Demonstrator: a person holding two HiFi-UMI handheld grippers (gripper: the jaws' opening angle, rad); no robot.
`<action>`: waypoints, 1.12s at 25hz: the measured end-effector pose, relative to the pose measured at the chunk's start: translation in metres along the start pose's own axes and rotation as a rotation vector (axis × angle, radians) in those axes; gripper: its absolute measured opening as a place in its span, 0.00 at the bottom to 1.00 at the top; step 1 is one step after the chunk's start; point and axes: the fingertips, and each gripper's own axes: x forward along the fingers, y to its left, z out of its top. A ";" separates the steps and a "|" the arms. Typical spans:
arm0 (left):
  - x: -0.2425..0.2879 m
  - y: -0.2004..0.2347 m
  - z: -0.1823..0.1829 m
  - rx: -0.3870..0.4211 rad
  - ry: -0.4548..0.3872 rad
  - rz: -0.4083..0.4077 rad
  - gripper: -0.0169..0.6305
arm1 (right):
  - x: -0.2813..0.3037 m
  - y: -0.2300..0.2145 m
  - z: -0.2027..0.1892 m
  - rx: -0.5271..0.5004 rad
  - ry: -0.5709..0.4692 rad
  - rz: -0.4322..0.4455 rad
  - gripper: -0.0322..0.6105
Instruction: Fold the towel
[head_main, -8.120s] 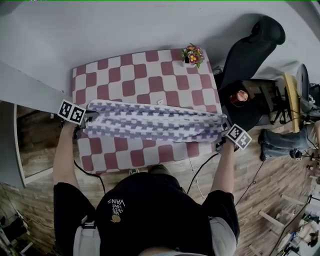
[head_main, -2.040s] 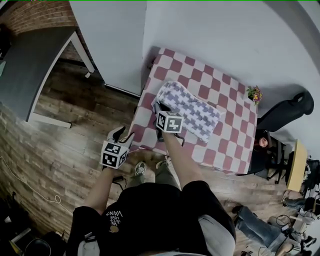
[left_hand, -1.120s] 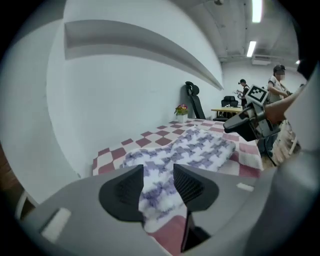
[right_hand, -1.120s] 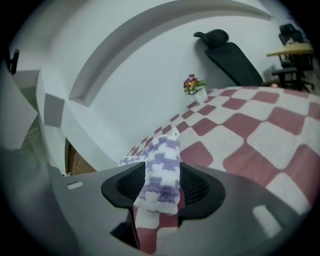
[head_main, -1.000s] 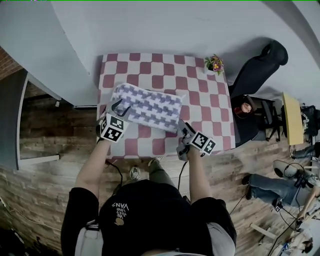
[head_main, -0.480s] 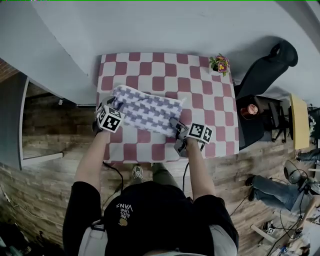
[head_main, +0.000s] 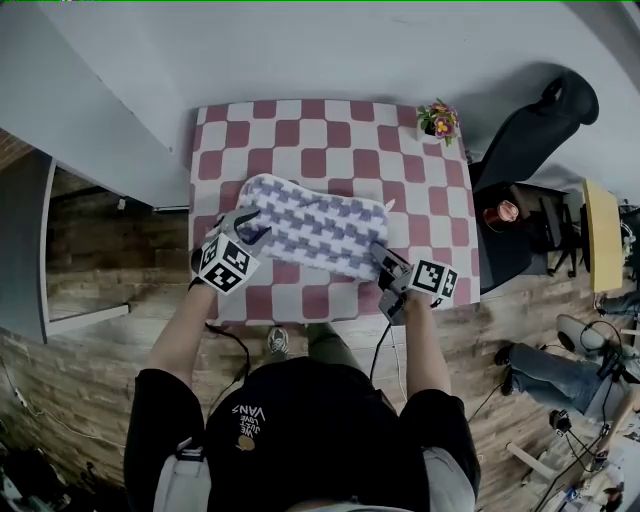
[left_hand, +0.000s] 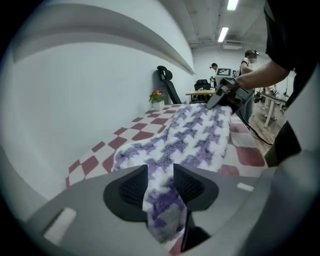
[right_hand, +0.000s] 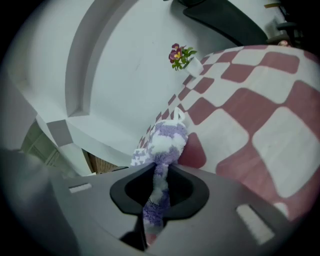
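Towel (head_main: 318, 226) lies in a long folded band on the near half of the checked table (head_main: 300, 125). At its left end the left gripper (head_main: 248, 230) straddles the cloth, jaws wide and not pinching. At the right end the right gripper (head_main: 386, 262) has just closed, clamping a thin fold. Lifting now would likely raise one end only and spoil the fold.

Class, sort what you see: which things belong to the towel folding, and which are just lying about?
In the job: purple-and-white checked fleece towel; left gripper, jaws open around it; right gripper, jaws just closed on it; red-and-white checked table.
Lying about: small flower pot; black chair.
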 end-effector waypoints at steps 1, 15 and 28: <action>0.006 -0.010 -0.002 -0.011 0.014 -0.036 0.27 | -0.014 -0.005 0.004 -0.005 -0.009 -0.014 0.14; 0.018 -0.101 0.055 -0.087 -0.134 -0.179 0.28 | -0.127 -0.071 0.004 -0.001 -0.108 -0.197 0.13; 0.058 -0.088 0.035 -0.263 -0.012 -0.253 0.33 | -0.124 -0.087 -0.005 -0.018 -0.091 -0.259 0.13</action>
